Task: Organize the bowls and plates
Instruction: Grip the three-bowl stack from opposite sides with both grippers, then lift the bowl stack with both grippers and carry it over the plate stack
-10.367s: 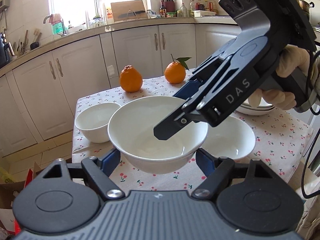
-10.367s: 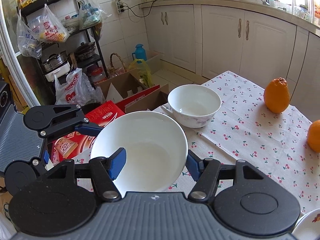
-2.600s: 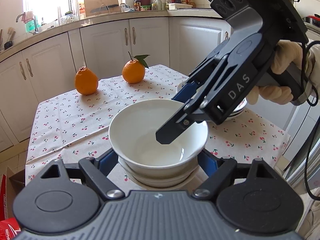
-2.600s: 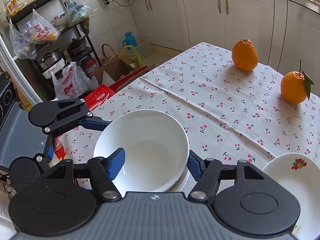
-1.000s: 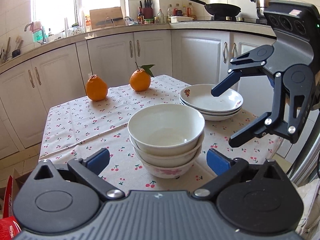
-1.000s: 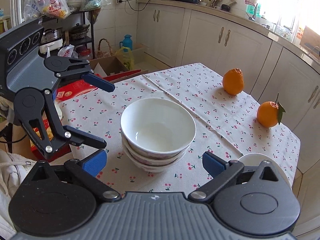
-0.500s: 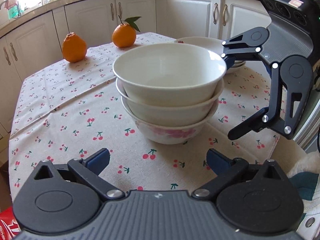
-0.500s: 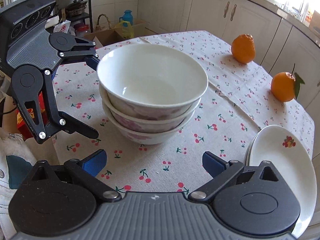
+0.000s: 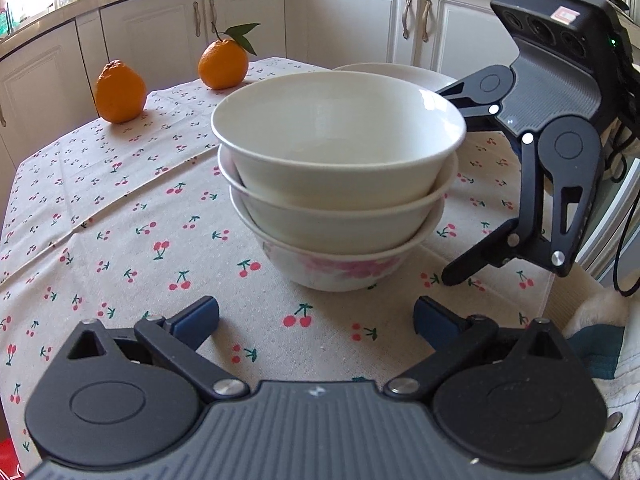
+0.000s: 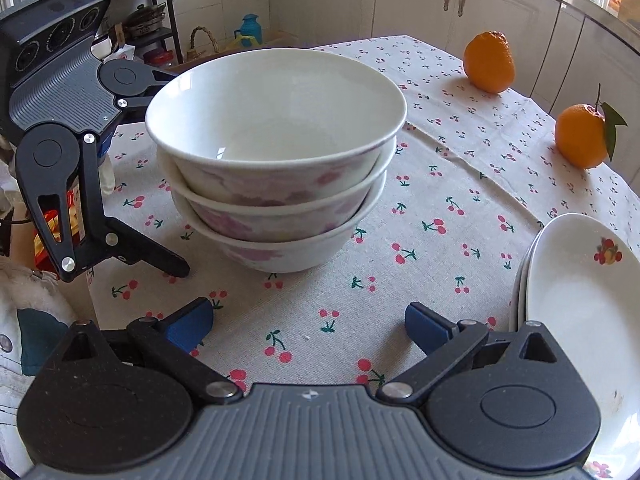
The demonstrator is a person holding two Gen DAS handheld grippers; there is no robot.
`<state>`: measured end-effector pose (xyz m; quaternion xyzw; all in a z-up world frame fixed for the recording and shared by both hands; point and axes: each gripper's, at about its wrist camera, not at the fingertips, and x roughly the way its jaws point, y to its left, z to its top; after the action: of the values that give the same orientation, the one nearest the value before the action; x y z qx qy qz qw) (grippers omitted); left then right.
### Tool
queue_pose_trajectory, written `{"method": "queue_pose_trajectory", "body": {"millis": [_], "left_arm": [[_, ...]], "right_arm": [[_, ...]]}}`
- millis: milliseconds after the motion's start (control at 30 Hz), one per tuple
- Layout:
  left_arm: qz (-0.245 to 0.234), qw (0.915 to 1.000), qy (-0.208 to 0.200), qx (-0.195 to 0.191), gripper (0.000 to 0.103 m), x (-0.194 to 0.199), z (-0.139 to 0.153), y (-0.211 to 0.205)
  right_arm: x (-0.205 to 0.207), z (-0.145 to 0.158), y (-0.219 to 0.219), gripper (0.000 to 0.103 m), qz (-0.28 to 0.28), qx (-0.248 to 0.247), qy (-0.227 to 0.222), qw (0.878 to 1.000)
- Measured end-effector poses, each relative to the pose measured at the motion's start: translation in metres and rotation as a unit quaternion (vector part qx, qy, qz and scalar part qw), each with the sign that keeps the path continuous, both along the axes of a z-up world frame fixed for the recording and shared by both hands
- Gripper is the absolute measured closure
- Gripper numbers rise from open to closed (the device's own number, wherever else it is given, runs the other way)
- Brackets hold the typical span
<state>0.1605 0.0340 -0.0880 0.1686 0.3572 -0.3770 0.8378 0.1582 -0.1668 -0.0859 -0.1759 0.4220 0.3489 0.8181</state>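
Three white bowls (image 9: 340, 184) stand nested in one stack on the cherry-print tablecloth (image 9: 120, 220); the lowest has a pink flower print. My left gripper (image 9: 316, 318) is open, low over the cloth just in front of the stack, touching nothing. From the other side, my right gripper (image 10: 308, 325) is open too, a short way off the same stack of bowls (image 10: 276, 184). Each gripper shows in the other's view: the right gripper (image 9: 450, 188) and the left gripper (image 10: 174, 172) flank the stack with jaws spread. Stacked white plates (image 10: 580, 300) lie to the side.
Two oranges (image 9: 120, 94) (image 9: 223, 65) sit at the table's far side, also seen as oranges (image 10: 489, 68) (image 10: 580, 136). The stacked plates (image 9: 400, 70) peek out behind the bowls. White cabinets (image 9: 340, 20) ring the room. A shelf and floor clutter (image 10: 160, 40) lie beyond the table's edge.
Both grippers let go of the top bowl onto the stack, opened wide, then dropped to table level and moved closer to the stack. The bowls have not moved.
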Motion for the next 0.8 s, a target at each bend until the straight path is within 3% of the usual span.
{"method": "queue_pose_trajectory", "body": {"millis": [200, 333, 533, 800], "left_arm": [[-0.009, 0.9999, 0.008, 0.007, 0.001, 0.007, 0.002, -0.003], [-0.058, 0.9983, 0.004, 0.009, 0.003, 0.011, 0.010, -0.003], [-0.100, 0.9949, -0.004, 0.014, 0.003, 0.022, 0.017, -0.005], [-0.122, 0.9923, 0.010, 0.020, 0.015, 0.031, 0.020, -0.006]], "right_arm": [[0.000, 0.002, 0.003, 0.000, 0.005, -0.004, -0.002, 1.000], [-0.001, 0.009, 0.012, 0.000, 0.048, -0.028, -0.029, 0.998], [0.010, 0.024, 0.020, 0.001, 0.098, -0.020, -0.040, 0.994], [0.017, 0.032, 0.023, 0.010, 0.131, -0.017, -0.032, 0.991]]}}
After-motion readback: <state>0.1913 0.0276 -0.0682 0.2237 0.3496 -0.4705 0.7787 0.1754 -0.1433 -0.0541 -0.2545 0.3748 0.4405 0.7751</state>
